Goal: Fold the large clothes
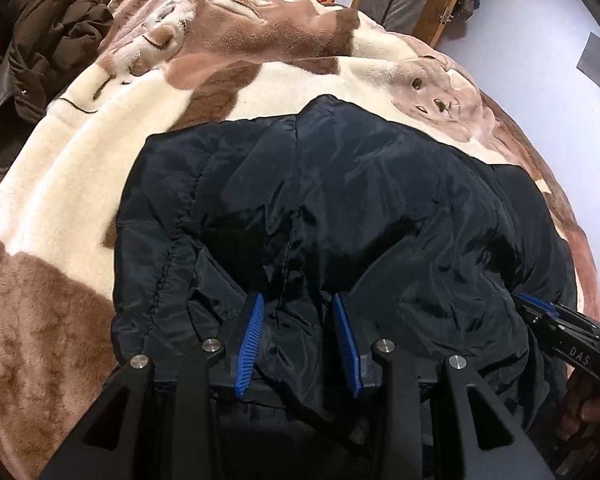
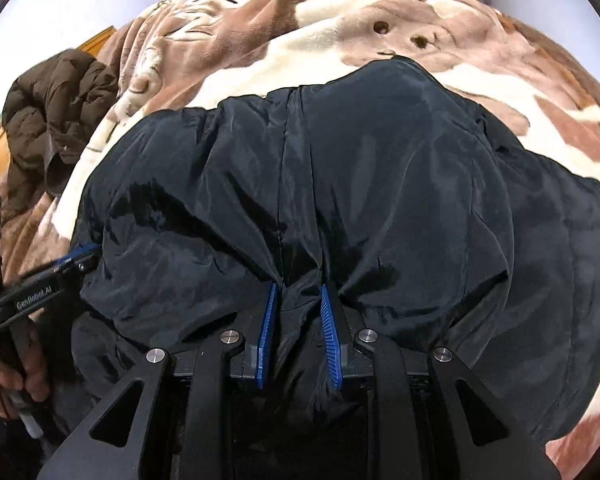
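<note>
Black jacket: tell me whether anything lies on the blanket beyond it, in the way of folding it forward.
Nothing visible does. Beyond the black jacket the blanket is bare; the brown coat lies off to the left.

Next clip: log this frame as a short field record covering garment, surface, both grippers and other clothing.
garment: black jacket, puffy, lying on the bed
surface: brown and cream plush blanket
left gripper: shut on a bunch of the jacket's near edge
right gripper: shut on the same edge, further right
other clothing: brown coat heaped at the far left, untouched
</note>
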Available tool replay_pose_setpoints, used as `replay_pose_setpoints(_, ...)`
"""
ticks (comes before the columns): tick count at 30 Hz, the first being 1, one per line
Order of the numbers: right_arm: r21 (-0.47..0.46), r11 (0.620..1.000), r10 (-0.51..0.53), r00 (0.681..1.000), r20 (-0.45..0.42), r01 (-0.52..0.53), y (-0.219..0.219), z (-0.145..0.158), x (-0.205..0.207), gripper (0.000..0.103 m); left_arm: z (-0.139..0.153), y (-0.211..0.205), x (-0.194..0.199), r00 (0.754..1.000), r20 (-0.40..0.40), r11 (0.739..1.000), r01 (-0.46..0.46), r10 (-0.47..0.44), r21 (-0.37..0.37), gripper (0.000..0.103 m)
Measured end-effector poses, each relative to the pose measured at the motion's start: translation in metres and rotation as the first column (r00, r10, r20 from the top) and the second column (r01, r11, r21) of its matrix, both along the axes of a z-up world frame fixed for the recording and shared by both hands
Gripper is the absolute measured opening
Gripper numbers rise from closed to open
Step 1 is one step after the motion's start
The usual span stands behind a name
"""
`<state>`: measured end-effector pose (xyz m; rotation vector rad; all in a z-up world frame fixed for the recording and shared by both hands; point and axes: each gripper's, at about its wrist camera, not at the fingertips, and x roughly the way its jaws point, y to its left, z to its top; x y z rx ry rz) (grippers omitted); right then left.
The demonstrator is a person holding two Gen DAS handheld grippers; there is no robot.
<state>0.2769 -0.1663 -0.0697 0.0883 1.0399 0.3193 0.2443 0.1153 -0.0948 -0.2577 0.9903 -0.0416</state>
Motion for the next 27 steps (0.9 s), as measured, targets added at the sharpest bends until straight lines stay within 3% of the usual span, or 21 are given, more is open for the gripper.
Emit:
replay_pose_setpoints(6,0.077,0.997,0.006,0.996,0.089,-0.013,0.004,0.038,-0.046,0.022,0.039,-0.010,-0.041,0.996,0.075,0.998,0.044,-0.039,-0.054,0.038)
replay_pose_setpoints(8,0.087,0.996,0.027,0.996,0.084,-0.034,0.007,0.031,-0.057,0.022,0.042,-0.020,-0.053,0.993,0.092,0.993,0.080,-0.072,-0.083,0.038)
replay_pose_setpoints(12,0.038,0.999,0.003,0.999,-0.049,-0.001,0.007,-0.018,-0.049,0.022,0.010,-0.047,-0.053,0.992,0.003,0.989,0.125,-0.125,-0.076,0.038)
replay_pose_setpoints(15,0.046,0.999,-0.002,0.998,-0.057,0.005,0.001,-0.041,-0.044,0.022,-0.015,-0.050,-0.046,0.992,-0.042,0.990,0.113,-0.117,-0.083,0.038)
replay_pose_setpoints(19,-0.022,0.999,0.023,0.999,-0.039,-0.024,0.006,-0.047,-0.042,0.021,-0.021,-0.051,-0.041,0.992,-0.051,0.991,0.109,-0.113,-0.077,0.038)
replay_pose_setpoints(27,-0.037,0.999,0.018,0.999,-0.036,-0.019,0.004,-0.053,-0.036,0.021,-0.030,-0.060,-0.034,0.992,-0.048,0.993,0.117,-0.118,-0.020,0.038)
